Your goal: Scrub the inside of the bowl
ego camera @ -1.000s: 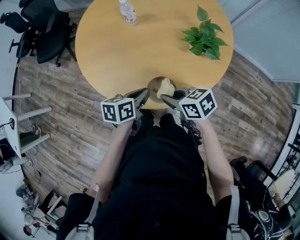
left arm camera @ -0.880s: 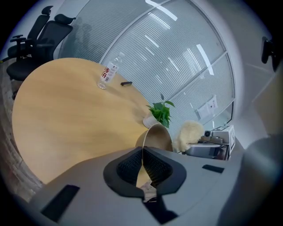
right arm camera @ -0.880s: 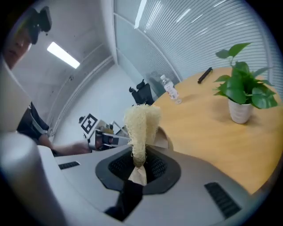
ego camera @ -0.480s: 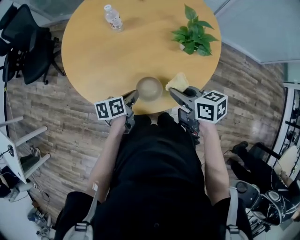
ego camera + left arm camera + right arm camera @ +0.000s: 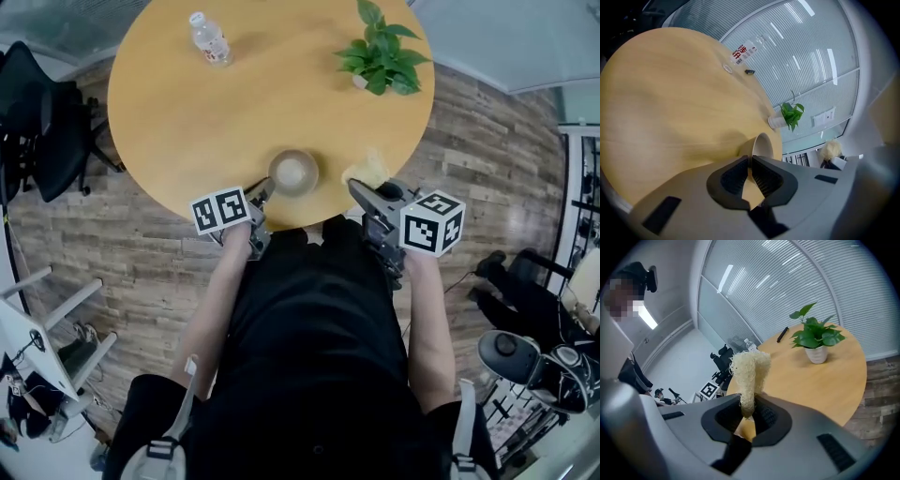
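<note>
The bowl (image 5: 293,172) stood upright on the round wooden counter (image 5: 187,112), close to its near edge and roughly midway between the two grippers.

The left gripper (image 5: 265,190) reached in from the bowl's left side. In the left gripper view its fingers (image 5: 768,180) were almost fully together, pinching the thin rim of the bowl (image 5: 761,144) between their ribbed pads, so the wall of the bowl ran down into the narrow gap.

The right gripper (image 5: 358,190) was to the right of the bowl and apart from it, at the counter's edge. In the right gripper view its fingers (image 5: 768,416) were clamped on the lower end of a pale, fibrous loofah scrubber (image 5: 750,371), which stood up out of the grip and flared at the top. From the head view the scrubber (image 5: 367,171) was outside the bowl, just to its right.

Dark office chairs (image 5: 37,103) stood on the plank floor (image 5: 112,244) at the far left. A water bottle (image 5: 208,39) stood on the far left part of the counter, well apart from the bowl. A dark pen (image 5: 783,333) lay near the far side. A potted plant (image 5: 380,54) in a white pot stood at the far right. Nothing lay between the scrubber and the bowl.
</note>
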Demonstrator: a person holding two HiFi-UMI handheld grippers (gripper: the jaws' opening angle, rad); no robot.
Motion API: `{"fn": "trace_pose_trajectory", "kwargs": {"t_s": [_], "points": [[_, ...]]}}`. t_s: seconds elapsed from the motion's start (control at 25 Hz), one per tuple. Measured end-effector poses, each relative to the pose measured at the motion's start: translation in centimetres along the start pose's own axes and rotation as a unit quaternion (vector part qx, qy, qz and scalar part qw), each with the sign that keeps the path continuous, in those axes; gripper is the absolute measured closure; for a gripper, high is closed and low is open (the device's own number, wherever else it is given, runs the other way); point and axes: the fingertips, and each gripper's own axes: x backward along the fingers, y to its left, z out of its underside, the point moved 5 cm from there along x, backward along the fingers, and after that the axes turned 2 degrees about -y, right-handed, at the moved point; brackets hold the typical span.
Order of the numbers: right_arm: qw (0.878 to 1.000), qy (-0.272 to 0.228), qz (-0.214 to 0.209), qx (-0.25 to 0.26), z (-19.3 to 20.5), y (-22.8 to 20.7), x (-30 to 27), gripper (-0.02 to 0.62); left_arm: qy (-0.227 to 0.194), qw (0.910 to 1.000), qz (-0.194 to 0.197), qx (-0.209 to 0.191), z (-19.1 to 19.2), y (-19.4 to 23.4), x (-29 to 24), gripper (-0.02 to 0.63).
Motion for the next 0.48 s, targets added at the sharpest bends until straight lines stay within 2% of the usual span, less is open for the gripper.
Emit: {"fn": "trace_pose_trajectory", "kwargs": {"t_s": [0.24,0.48], "points": [[0.999,-0.028,0.027,-0.027,1.1,0.4,0.7,0.554,0.018,0.9997,0.015,-0.002,-0.6,0.8,0.6,0.580],[0.998,-0.043,0.029,-0.035,1.3,0.8,0.4,0.554,0.030,0.9988,0.037,0.006,-1.0,1.5,0.6,0.575]]}}
